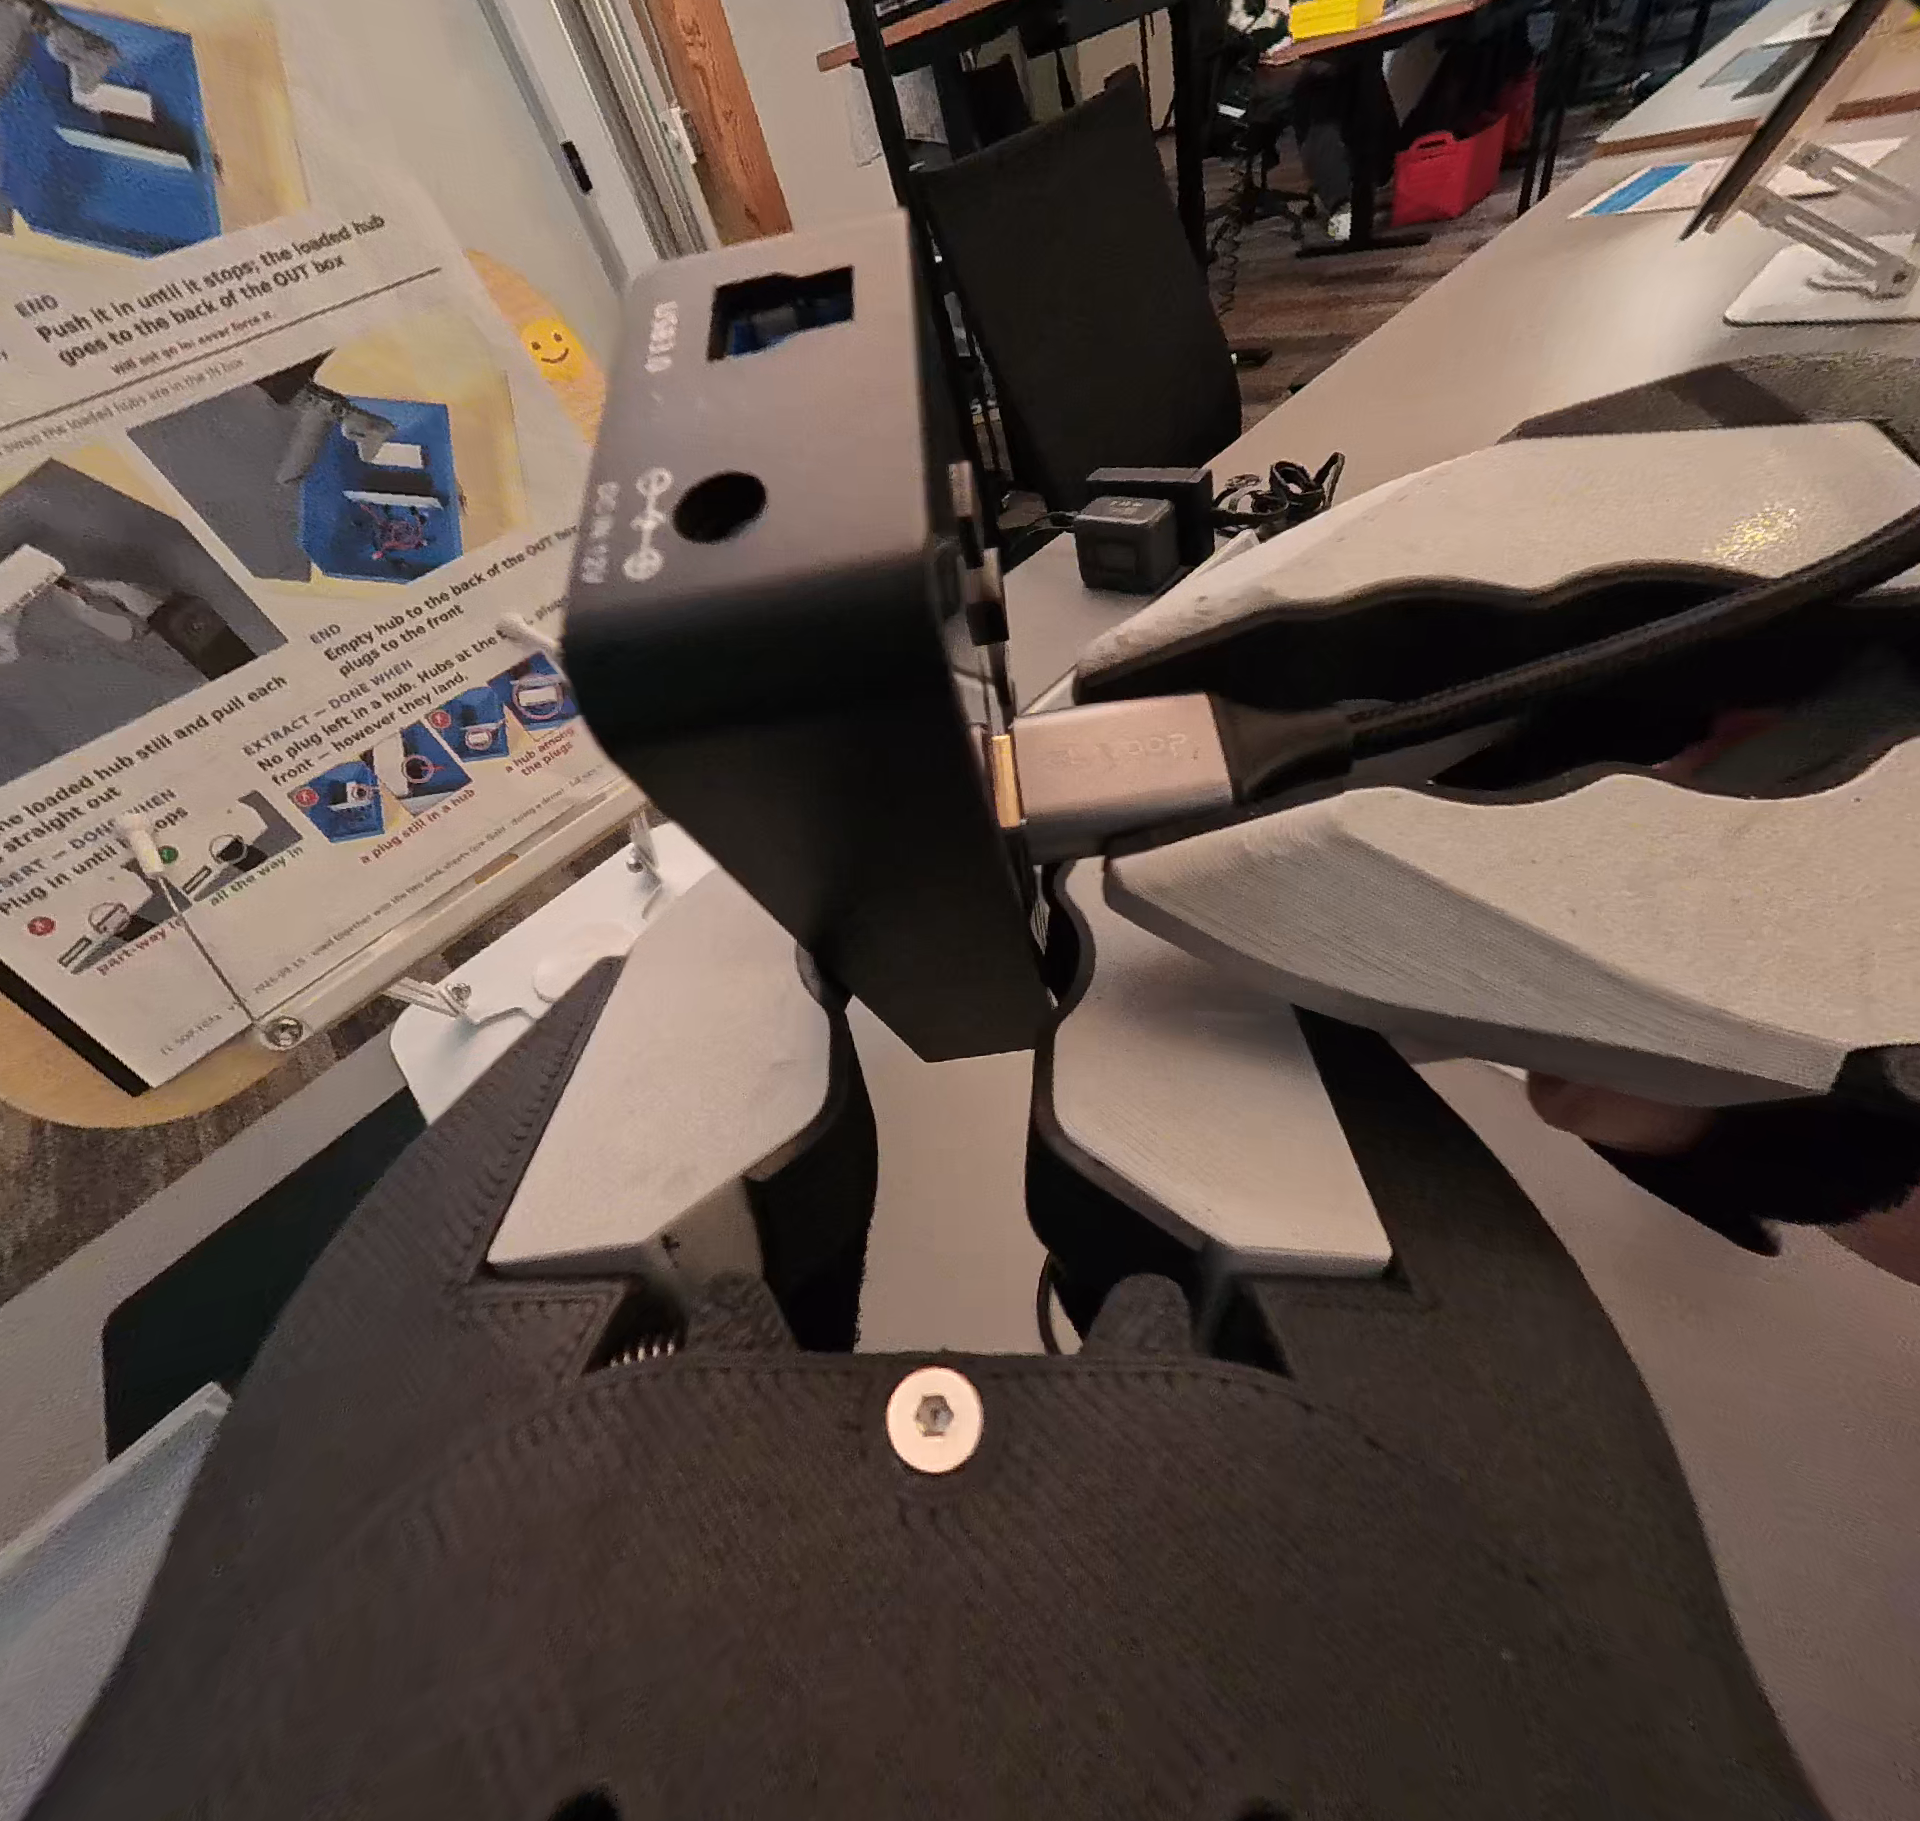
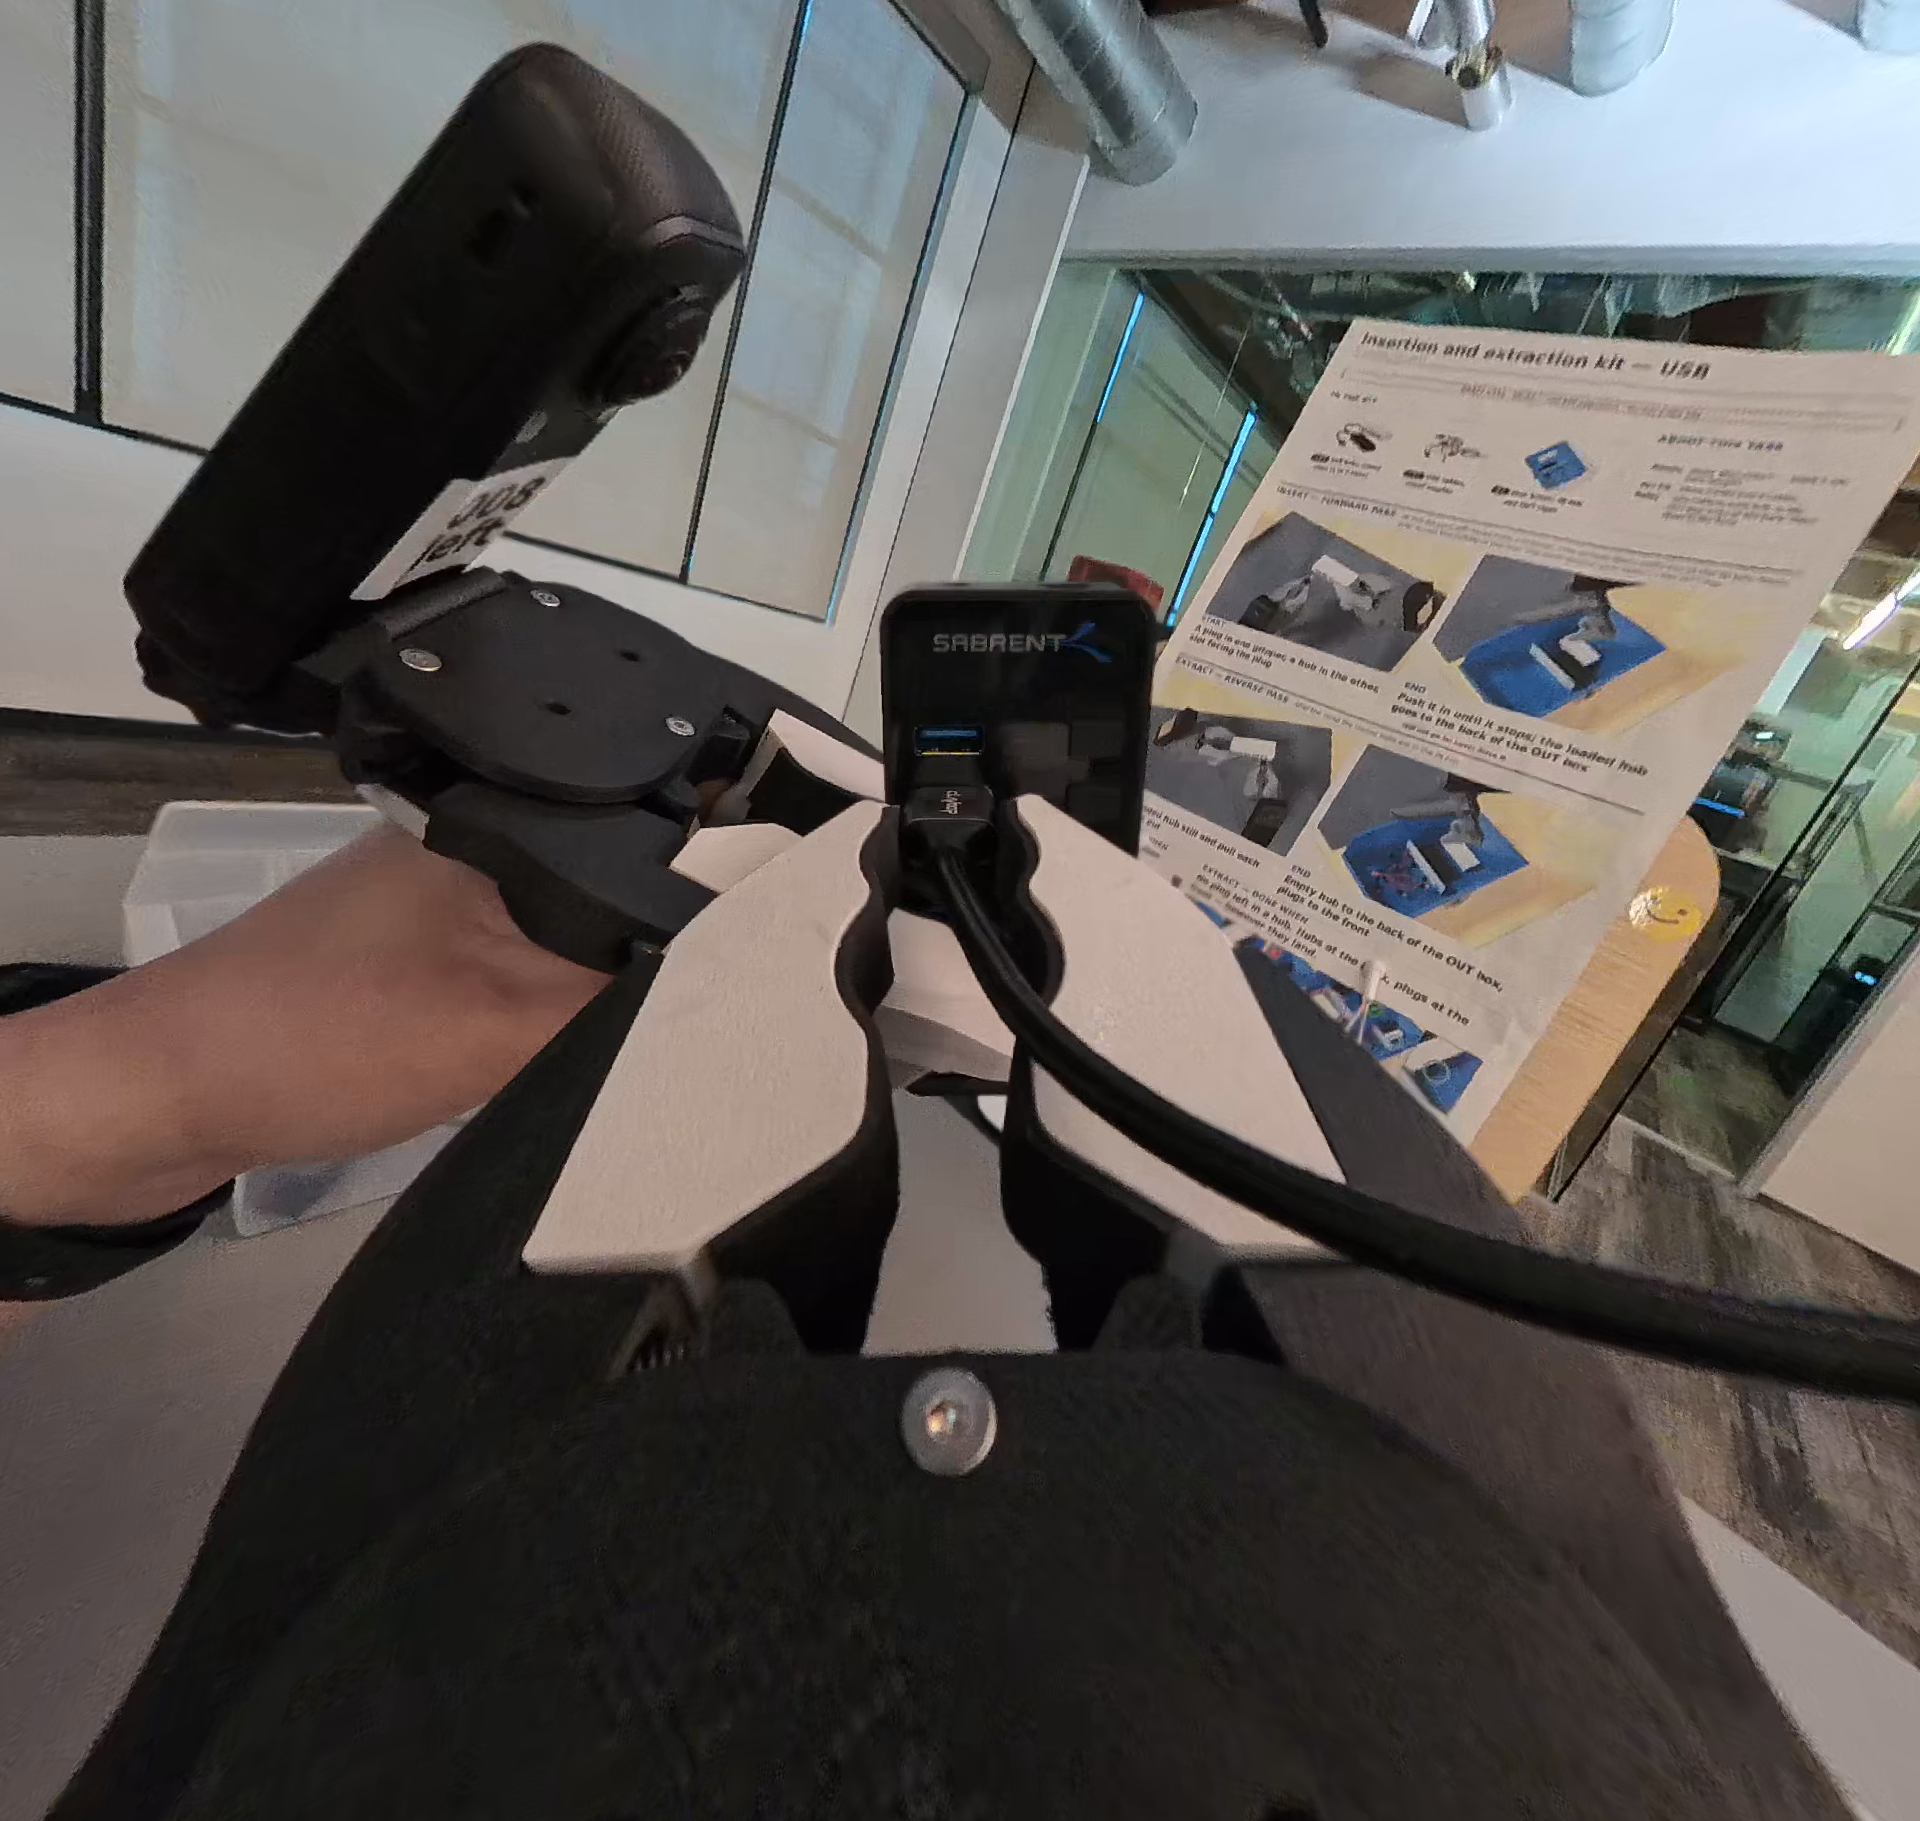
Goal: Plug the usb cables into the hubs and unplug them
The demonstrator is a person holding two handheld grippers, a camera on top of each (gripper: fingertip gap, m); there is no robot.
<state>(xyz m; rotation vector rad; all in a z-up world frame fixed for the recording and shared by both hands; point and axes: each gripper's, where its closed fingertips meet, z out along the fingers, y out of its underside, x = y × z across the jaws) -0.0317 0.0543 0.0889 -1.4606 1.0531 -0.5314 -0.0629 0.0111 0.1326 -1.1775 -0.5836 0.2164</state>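
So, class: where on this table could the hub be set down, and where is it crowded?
Free: grey table between the small black box and the metal stand. Crowded: the middle, where the left gripper holds the hub and the right gripper holds the plug at its side.

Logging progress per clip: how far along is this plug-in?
Done: left gripper is clamped on the black hub, held off the table. In hand: right gripper presses the USB plug at a side port, metal tip showing. Left: seating it, the empty blue port, unplugging.

Matt black plastic hub (image 1: 790,628), brushed metal plug (image 1: 1117,769), ridged grey plastic fingers (image 1: 1455,898), glossy paper instruction sheet (image 2: 1507,691), smooth black cable (image 2: 1351,1210)
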